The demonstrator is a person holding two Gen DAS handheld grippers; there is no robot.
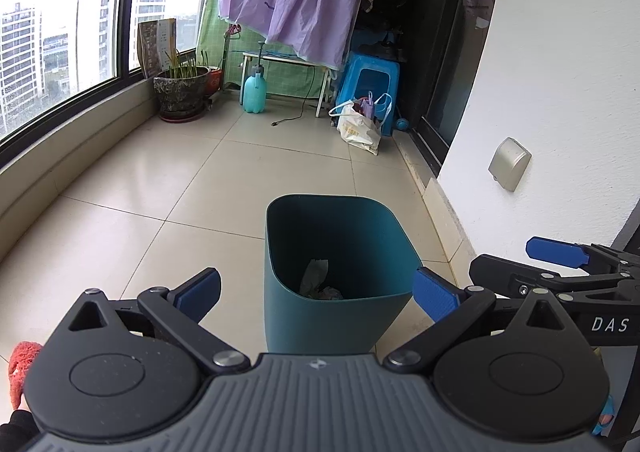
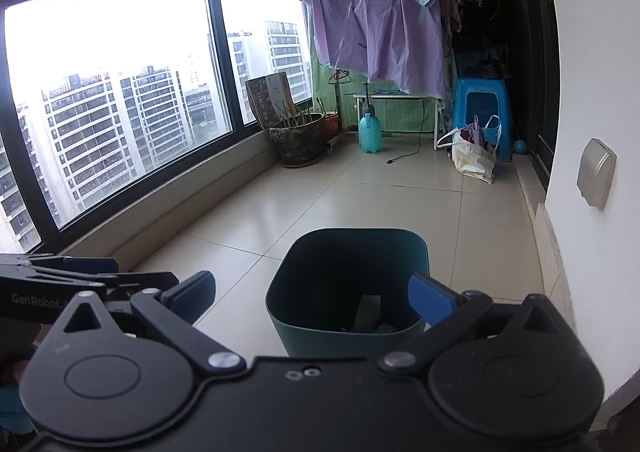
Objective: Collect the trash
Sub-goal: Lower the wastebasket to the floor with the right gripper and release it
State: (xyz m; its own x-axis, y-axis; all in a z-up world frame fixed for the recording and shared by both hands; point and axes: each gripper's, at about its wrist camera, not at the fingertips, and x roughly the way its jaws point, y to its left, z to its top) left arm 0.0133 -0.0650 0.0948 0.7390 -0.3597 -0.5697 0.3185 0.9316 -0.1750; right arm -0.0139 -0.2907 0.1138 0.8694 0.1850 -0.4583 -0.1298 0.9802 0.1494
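**Both grippers spread above the bin**

Left wrist view: the left gripper [image 1: 318, 294] has its blue-padded jaws spread wide, holding nothing, just above the dark teal plastic trash bin [image 1: 320, 326] on the beige tiled floor [image 1: 120, 220]. Crumpled pale paper scraps [image 1: 316, 278] lie at the bin's bottom.

Right wrist view: the right gripper [image 2: 312, 296] is likewise spread and empty over the same bin [image 2: 316, 340], near the white wall [image 2: 592, 100].
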